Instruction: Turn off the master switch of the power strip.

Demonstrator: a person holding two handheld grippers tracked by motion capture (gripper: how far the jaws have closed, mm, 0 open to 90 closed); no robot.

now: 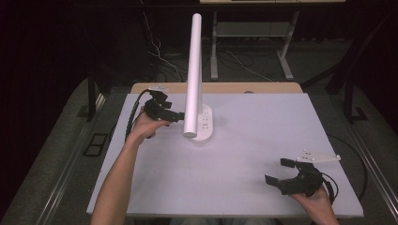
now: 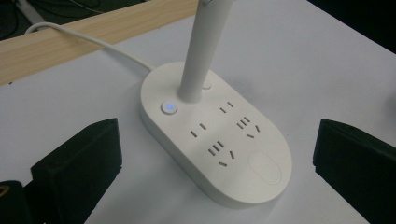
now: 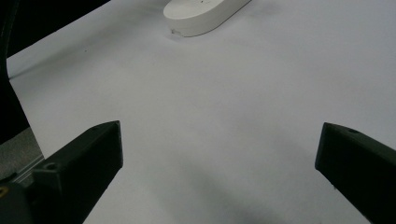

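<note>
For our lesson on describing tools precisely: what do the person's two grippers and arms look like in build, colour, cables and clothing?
The left gripper and right gripper are both black, each with two blocky, flat-faced jaws. A pale grey three-cornered plate sits on top of the right one, and a similar plate tops the left. A black cable trails from the left gripper. Both forearms are bare, with no sleeves in view.

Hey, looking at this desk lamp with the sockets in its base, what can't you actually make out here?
- Lamp head: cut off by the top edge in the left gripper view; only the stem shows.
- Power cord: runs off the frame's top left, so its plug is unseen.
- Base: cropped by the top edge in the right gripper view.
- Socket markings: too small in the high view.
</note>
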